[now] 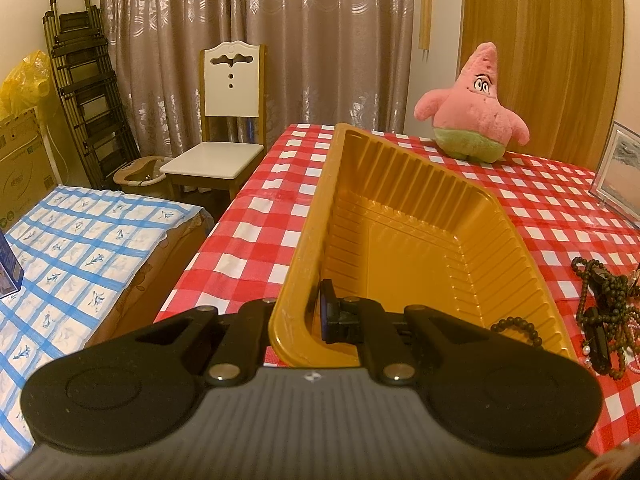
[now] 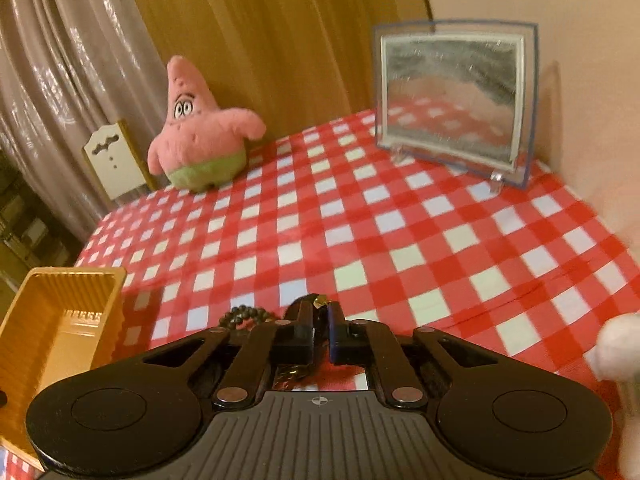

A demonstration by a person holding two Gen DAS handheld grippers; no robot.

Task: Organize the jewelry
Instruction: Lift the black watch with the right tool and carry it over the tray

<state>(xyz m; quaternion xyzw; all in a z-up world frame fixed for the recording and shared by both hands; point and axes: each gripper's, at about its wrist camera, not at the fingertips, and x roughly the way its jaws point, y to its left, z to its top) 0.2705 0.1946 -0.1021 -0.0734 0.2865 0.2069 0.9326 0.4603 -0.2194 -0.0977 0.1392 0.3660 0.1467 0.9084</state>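
Left gripper (image 1: 310, 314) fingers clamp the gold tray (image 1: 404, 216) wall; right gripper (image 2: 319, 330) fingers pinch a gold chain (image 2: 320, 302) above the surface (image 2: 400, 240).

Glossy ribbed plastic tray (image 1: 404, 216); smooth checked tablecloth (image 2: 360, 240); fuzzy plush toy (image 2: 200, 140).

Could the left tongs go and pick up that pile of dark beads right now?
Probably not yet. The left tongs are shut on the rim of the gold tray. The pile of beads lies uncovered on the checked cloth beside the tray.
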